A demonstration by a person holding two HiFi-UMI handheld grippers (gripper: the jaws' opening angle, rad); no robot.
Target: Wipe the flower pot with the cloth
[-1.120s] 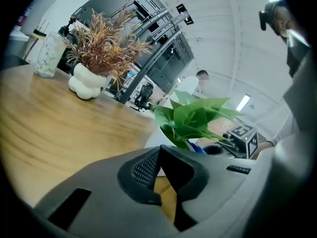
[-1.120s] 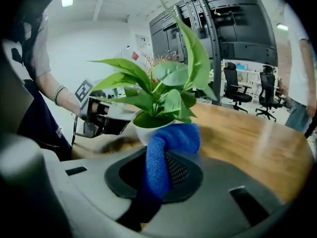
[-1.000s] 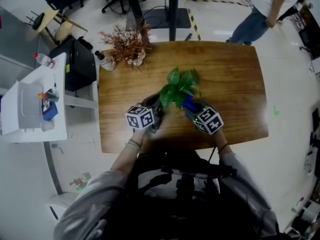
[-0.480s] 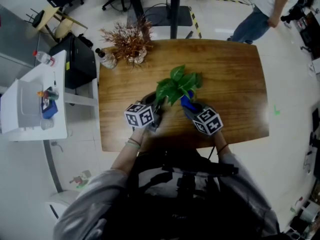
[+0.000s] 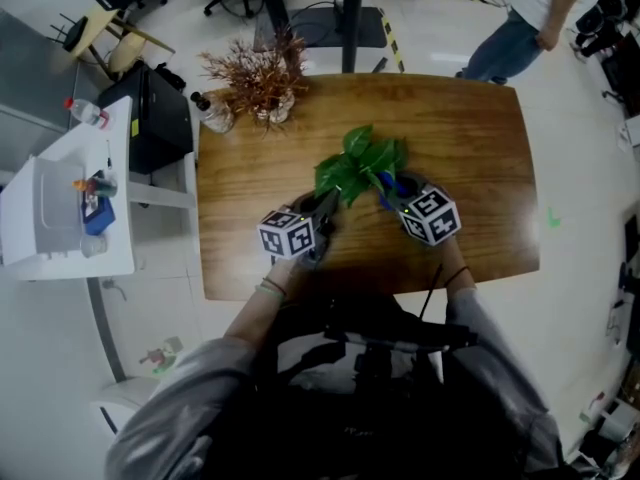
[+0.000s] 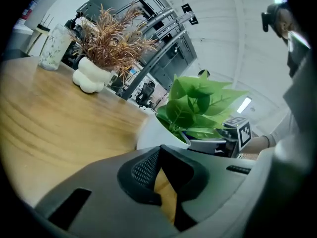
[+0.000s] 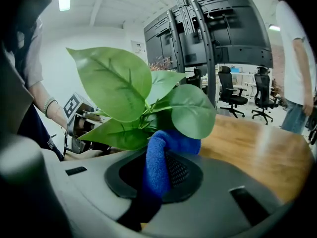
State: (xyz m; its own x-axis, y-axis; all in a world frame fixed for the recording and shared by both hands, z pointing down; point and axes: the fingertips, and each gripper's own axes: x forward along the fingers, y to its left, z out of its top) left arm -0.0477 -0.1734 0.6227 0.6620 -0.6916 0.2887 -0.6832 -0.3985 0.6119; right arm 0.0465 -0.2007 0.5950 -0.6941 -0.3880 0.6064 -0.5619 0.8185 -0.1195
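Note:
A white flower pot (image 6: 152, 134) with a green leafy plant (image 5: 358, 166) stands mid-table on the wooden table (image 5: 470, 148); in the head view the leaves hide the pot. My right gripper (image 5: 396, 191) is shut on a blue cloth (image 7: 159, 162), which is pressed against the plant's right side under the leaves (image 7: 143, 100). The left gripper (image 5: 318, 211) sits close by the pot's left side. Its jaws stand together with only a thin sliver of table showing between them, and nothing is in them (image 6: 162, 168).
A dried brown plant in a white vase (image 5: 262, 90) and a glass bottle (image 5: 214, 120) stand at the table's far left corner. A person (image 5: 525, 18) stands past the far right corner. A white side table (image 5: 70, 203) and a black box (image 5: 155, 118) flank the left edge.
My right gripper has carried the cloth away from me and to the right around the pot. The left gripper has barely shifted.

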